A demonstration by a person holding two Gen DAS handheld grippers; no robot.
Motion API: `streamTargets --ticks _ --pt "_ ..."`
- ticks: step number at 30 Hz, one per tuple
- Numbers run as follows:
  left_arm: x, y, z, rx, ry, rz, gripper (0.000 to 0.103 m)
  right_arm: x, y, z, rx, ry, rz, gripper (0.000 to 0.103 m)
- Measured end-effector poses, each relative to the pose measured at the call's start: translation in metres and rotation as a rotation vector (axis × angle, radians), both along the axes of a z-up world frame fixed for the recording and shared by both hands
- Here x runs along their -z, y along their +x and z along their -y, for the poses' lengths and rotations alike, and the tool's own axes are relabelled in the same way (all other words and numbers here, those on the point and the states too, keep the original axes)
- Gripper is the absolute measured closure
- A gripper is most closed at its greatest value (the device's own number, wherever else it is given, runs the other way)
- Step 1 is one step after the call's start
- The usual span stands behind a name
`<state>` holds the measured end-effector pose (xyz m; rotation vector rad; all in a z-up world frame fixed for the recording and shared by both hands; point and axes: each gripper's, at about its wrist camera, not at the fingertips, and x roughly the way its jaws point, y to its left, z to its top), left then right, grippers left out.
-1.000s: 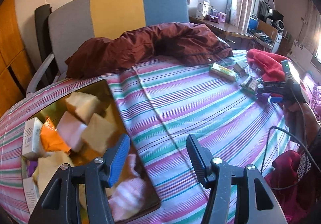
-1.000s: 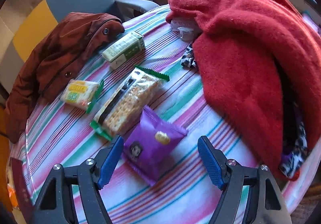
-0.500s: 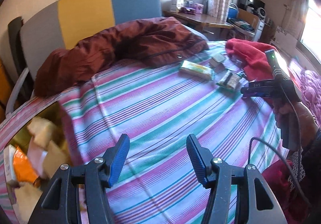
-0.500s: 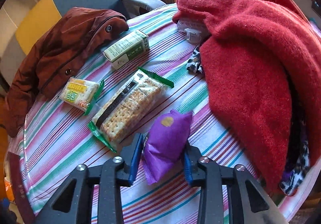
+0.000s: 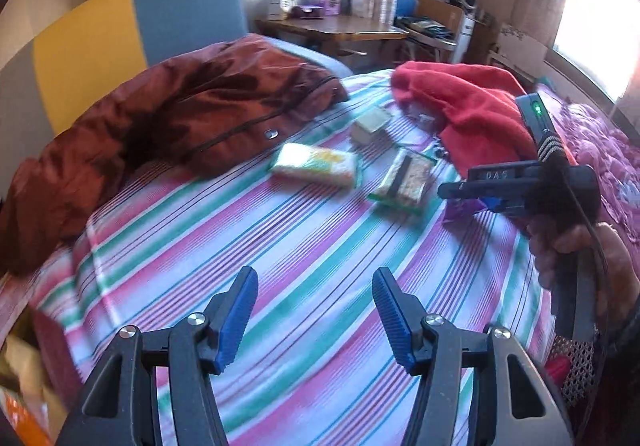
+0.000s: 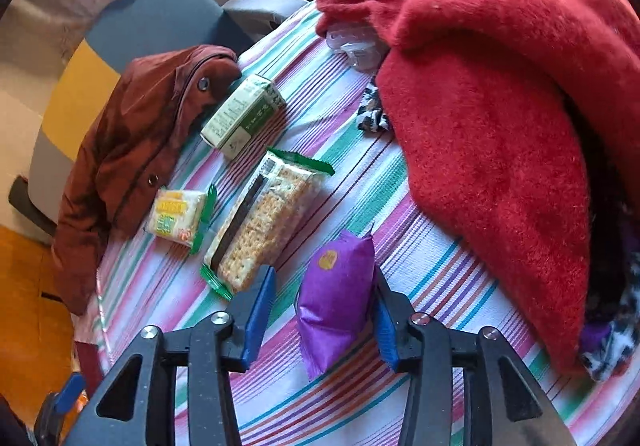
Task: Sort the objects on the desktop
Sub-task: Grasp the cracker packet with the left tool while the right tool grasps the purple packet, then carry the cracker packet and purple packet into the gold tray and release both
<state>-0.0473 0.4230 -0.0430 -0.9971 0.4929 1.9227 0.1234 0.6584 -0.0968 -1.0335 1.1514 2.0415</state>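
My right gripper (image 6: 324, 310) holds a purple snack packet (image 6: 336, 298) between its blue pads; the packet touches the right pad, with a gap at the left pad. It is lifted off the striped cloth (image 6: 360, 182). A cracker pack (image 6: 264, 222), a yellow-green snack pack (image 6: 176, 216) and a green-white carton (image 6: 244, 114) lie beyond it. My left gripper (image 5: 316, 310) is open and empty above the striped cloth (image 5: 240, 246). It sees the right gripper (image 5: 516, 186) at right, beside the cracker pack (image 5: 404, 178), the yellow-green pack (image 5: 316, 164) and the carton (image 5: 370, 124).
A red blanket (image 6: 500, 86) is heaped at the right, a brown jacket (image 6: 136, 150) at the back left. A tray of snacks (image 5: 20, 378) shows at the left wrist view's bottom left edge. A yellow and blue chair (image 5: 120, 30) stands behind the table.
My right gripper closed on the purple packet and lifted it, tipping it upright. My left gripper swung right, away from the snack tray, toward the items.
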Motion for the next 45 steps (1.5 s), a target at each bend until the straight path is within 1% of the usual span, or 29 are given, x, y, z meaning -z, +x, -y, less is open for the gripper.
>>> streamTargets --ticks 1,2,5,7,9,11,13,18,21,24,28,29,30,31,33,35,36,37,41,43,45 --pt "0.003 -0.001 -0.008 0.015 -0.003 0.007 0.043 -0.001 -0.001 0.001 -0.005 0.012 0.012 0.071" --pt "0.004 -0.002 -0.014 0.027 -0.001 0.013 0.043 -0.002 -0.002 0.002 -0.013 0.030 0.031 0.071" --pt "0.011 -0.003 -0.036 0.070 -0.003 0.031 0.043 -0.003 -0.003 0.004 -0.026 0.041 0.035 0.074" --pt "0.016 -0.004 -0.053 0.110 -0.005 0.051 0.043 -0.011 -0.004 0.007 -0.028 0.078 0.032 0.074" --pt "0.020 -0.002 -0.071 0.153 -0.009 0.042 0.043 -0.017 -0.003 0.008 -0.026 0.102 0.025 0.074" --pt "0.023 0.000 -0.088 0.189 -0.023 0.031 0.043 -0.019 -0.004 0.008 -0.017 0.129 0.038 0.074" --pt "0.025 0.004 -0.106 0.241 -0.019 0.011 0.043 -0.021 -0.004 0.007 -0.012 0.145 0.054 0.074" --pt "0.040 0.011 -0.150 0.342 -0.058 -0.035 0.043 -0.025 -0.003 0.003 -0.008 0.146 0.049 0.074" --pt "0.053 0.011 -0.169 0.366 -0.084 -0.046 0.042 -0.028 0.002 0.001 -0.007 0.144 0.043 0.074" --pt "0.067 0.006 -0.183 0.367 -0.119 -0.041 0.042 -0.028 0.004 0.001 -0.007 0.142 0.041 0.074" --pt "0.079 0.002 -0.194 0.366 -0.134 -0.022 0.042 -0.026 0.002 0.002 -0.010 0.146 0.056 0.074" --pt "0.081 0.000 -0.195 0.362 -0.129 -0.009 0.042 -0.027 0.001 0.002 -0.011 0.150 0.058 0.074" --pt "0.082 -0.003 -0.194 0.350 -0.108 0.003 0.042 -0.027 0.001 0.003 -0.014 0.154 0.061 0.074" --pt "0.082 -0.005 -0.195 0.340 -0.104 0.017 0.040 -0.027 0.000 0.003 -0.015 0.160 0.067 0.074" --pt "0.083 -0.008 -0.193 0.317 -0.097 0.028 0.040 -0.027 0.000 0.003 -0.012 0.166 0.075 0.074" --pt "0.083 -0.004 -0.193 0.311 -0.104 0.016 0.041 -0.026 0.000 0.003 -0.013 0.172 0.081 0.074" --pt "0.083 -0.003 -0.192 0.306 -0.111 0.012 0.047 -0.026 0.000 0.004 -0.015 0.174 0.084 0.074" --pt "0.082 -0.003 -0.190 0.295 -0.114 0.010 0.053 -0.025 -0.001 0.004 -0.018 0.177 0.090 0.074" --pt "0.081 -0.001 -0.169 0.250 -0.120 0.013 0.053 -0.023 -0.006 0.007 -0.047 0.184 0.106 0.074" --pt "0.081 0.001 -0.151 0.221 -0.122 0.013 0.053 -0.021 -0.010 0.009 -0.066 0.192 0.116 0.074" --pt "0.081 0.001 -0.127 0.171 -0.122 0.015 0.053 -0.023 -0.014 0.014 -0.105 0.198 0.099 0.074"
